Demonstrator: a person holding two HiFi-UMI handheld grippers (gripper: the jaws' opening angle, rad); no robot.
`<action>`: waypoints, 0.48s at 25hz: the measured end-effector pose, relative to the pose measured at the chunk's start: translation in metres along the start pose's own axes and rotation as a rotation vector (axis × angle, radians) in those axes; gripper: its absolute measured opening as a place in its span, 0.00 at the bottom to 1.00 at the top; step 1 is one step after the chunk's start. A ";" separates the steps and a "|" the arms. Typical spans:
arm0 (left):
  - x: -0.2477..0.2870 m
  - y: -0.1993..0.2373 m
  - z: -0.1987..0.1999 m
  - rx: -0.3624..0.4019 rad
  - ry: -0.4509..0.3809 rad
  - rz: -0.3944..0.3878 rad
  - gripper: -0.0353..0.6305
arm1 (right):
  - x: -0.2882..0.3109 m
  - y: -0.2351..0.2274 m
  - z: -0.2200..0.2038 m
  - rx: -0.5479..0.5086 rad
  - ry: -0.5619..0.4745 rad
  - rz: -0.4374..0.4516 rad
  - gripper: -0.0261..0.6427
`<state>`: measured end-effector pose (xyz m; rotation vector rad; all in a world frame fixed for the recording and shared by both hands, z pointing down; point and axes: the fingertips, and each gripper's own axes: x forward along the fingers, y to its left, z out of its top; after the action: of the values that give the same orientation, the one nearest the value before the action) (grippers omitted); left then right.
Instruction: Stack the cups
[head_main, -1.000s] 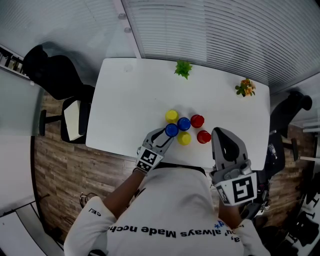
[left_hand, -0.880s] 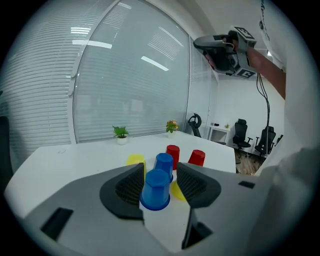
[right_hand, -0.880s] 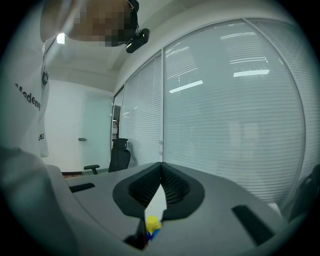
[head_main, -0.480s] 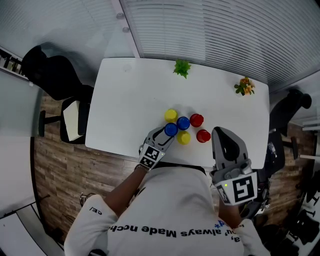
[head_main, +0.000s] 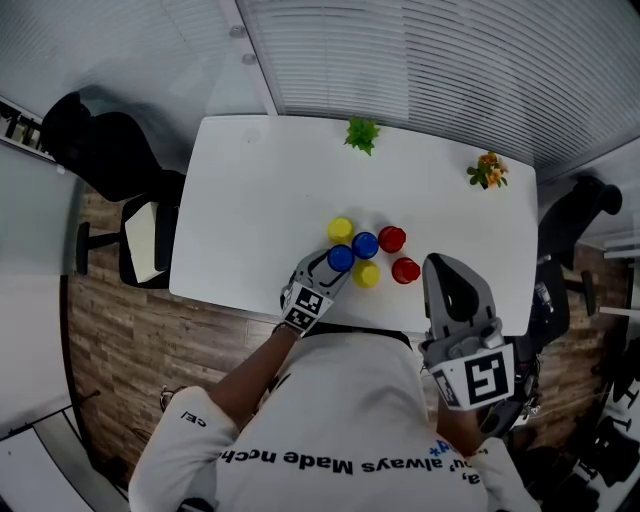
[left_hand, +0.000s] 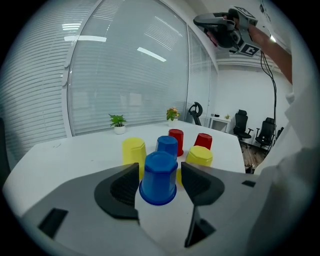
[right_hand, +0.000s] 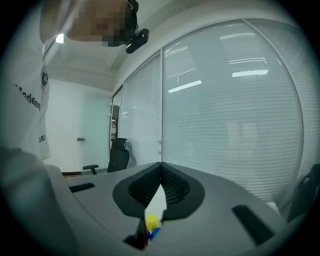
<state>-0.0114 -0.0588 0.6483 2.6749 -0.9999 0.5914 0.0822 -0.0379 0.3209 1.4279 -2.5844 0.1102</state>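
Several upside-down cups stand clustered near the front edge of the white table (head_main: 260, 190). My left gripper (head_main: 333, 266) is open, its jaws just having been opening, and the near blue cup (head_main: 341, 258) stands between them. In the left gripper view that blue cup (left_hand: 159, 177) sits between the pads of the left gripper (left_hand: 160, 171) with a slim gap on each side. Behind it are a yellow cup (left_hand: 133, 151), a second blue cup (left_hand: 167, 145), another yellow cup (left_hand: 199, 156) and two red cups (left_hand: 176, 138) (left_hand: 203, 141). My right gripper (head_main: 441, 264) (right_hand: 161, 169) is shut on nothing, raised at the right.
Two small potted plants (head_main: 361, 133) (head_main: 485, 171) stand along the table's far edge. A black office chair (head_main: 130, 190) sits left of the table, another (head_main: 575, 225) to the right. The person's white shirt fills the front of the head view.
The left gripper's marker cube has shifted a little toward the cups, and the near blue cup stays about where it was. The right gripper has not moved.
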 end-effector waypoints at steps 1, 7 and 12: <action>0.001 0.000 0.000 0.000 0.001 0.001 0.45 | 0.000 0.000 0.000 0.000 0.001 -0.001 0.05; 0.009 -0.001 -0.012 -0.002 0.011 0.004 0.46 | -0.003 -0.001 -0.001 0.002 0.001 -0.008 0.05; 0.014 0.001 -0.016 -0.010 0.014 0.012 0.46 | -0.003 -0.001 -0.002 0.002 0.002 -0.009 0.05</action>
<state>-0.0070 -0.0623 0.6687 2.6541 -1.0134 0.6050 0.0852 -0.0354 0.3217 1.4397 -2.5767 0.1133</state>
